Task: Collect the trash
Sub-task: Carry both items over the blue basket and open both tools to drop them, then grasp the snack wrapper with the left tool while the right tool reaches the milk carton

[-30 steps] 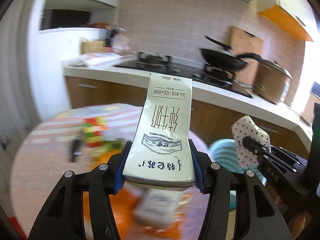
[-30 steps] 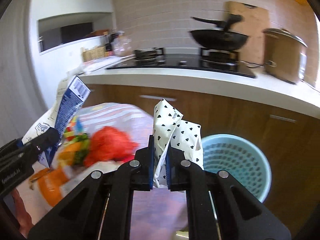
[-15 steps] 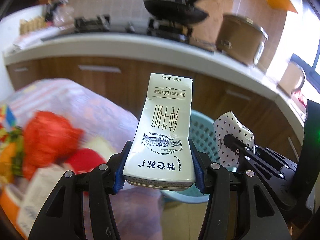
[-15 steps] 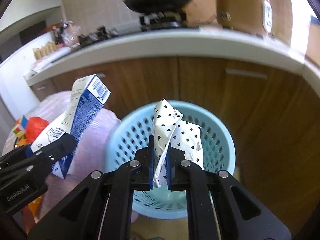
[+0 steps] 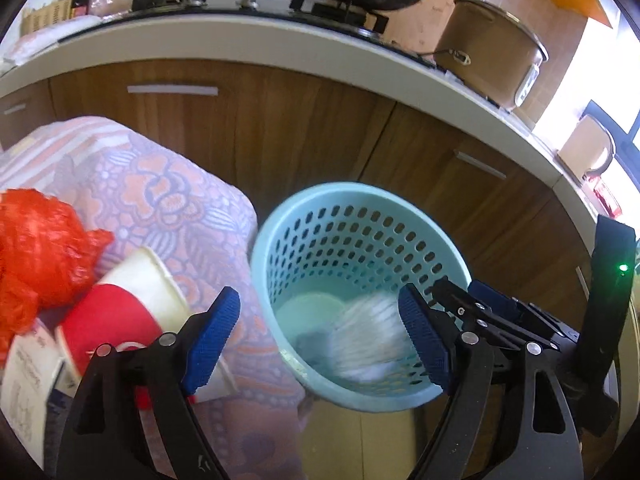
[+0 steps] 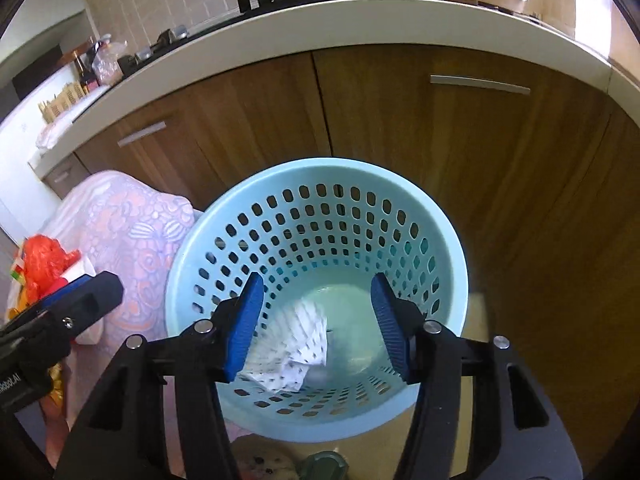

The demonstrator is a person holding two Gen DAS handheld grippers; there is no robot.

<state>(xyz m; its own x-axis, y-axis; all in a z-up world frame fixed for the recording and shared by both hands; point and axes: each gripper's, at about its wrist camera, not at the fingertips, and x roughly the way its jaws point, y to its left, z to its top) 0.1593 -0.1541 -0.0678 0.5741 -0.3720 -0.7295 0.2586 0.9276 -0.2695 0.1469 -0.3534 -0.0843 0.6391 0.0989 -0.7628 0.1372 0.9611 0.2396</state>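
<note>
Trash lies down in the light blue basket (image 6: pixel 448 232): a white paper with black dots (image 6: pixel 296 356) sits on its floor, and a blurry white thing (image 5: pixel 372 340) is inside too. Above the basket, the right gripper (image 6: pixel 316 320) is spread wide and holds nothing. The left gripper (image 5: pixel 320 336) is wide apart and bare as well. Just beside the basket, a flowery cloth (image 5: pixel 168 200) carries a red bag (image 5: pixel 36 256) and a red and white cup (image 5: pixel 128 300). Behind the basket stand brown cupboard doors (image 6: pixel 440 120)
</note>
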